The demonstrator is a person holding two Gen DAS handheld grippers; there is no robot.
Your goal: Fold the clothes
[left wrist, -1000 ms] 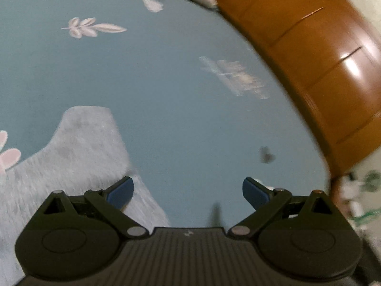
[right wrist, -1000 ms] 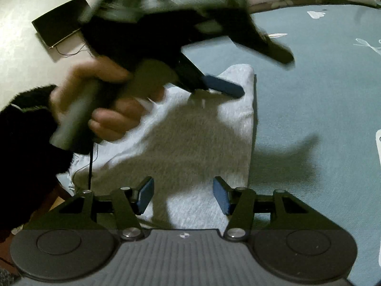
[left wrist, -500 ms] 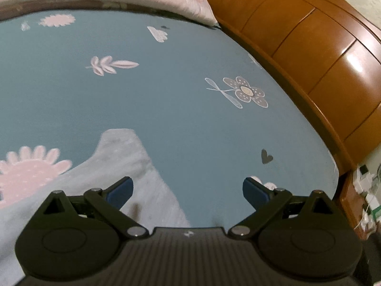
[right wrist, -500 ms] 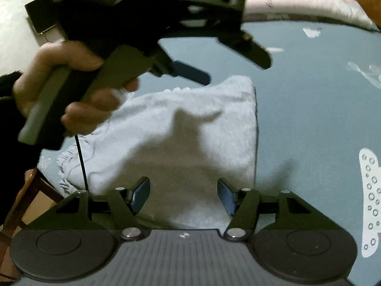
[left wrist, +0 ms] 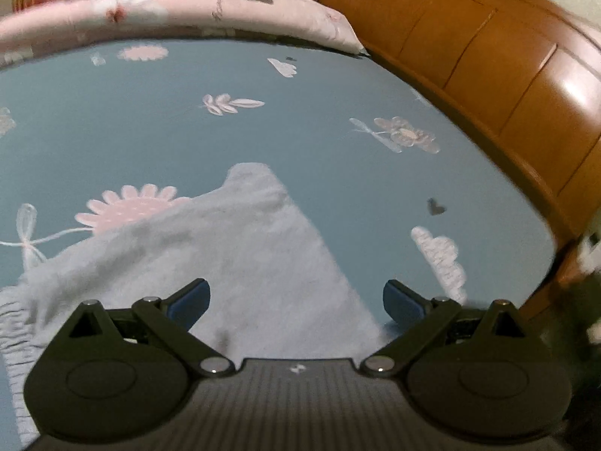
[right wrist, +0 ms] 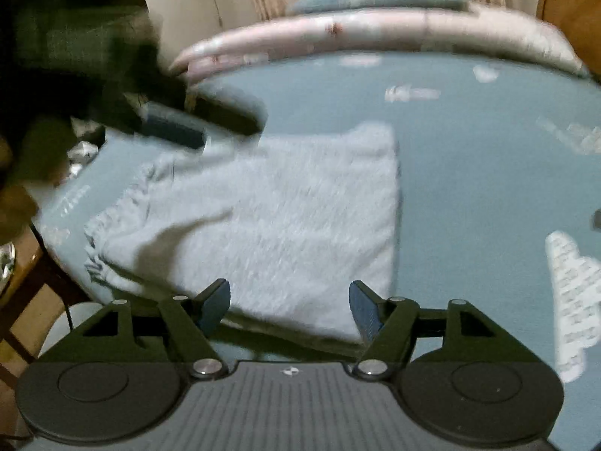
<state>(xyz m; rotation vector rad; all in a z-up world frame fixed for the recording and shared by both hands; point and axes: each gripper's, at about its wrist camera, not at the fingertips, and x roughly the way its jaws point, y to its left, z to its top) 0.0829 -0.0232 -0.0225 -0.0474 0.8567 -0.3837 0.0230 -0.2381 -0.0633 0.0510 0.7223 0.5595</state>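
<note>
Where teal floral sheet [left wrist: 157, 143] spreads: wooden headboard [left wrist: 499, 86] (glossy) alongside.

A: Grey fleecy garment [right wrist: 285, 218], folded, lying flat on teal flowered bedsheet [right wrist: 469, 188].

B: Shape?

A: Roughly rectangular in right wrist view. Right edge straight, crisp fold. Left end gathered, ruffled, like an elastic band [right wrist: 112, 225], near bed's edge.

B: Left wrist view?

A: Same garment [left wrist: 233, 263], far corner rounded, partly covering a pink flower print. Ribbed gathered band [left wrist: 15, 323] at lower left. Fuzzy texture, no print visible. Blurred, fine detail unreadable.
</note>
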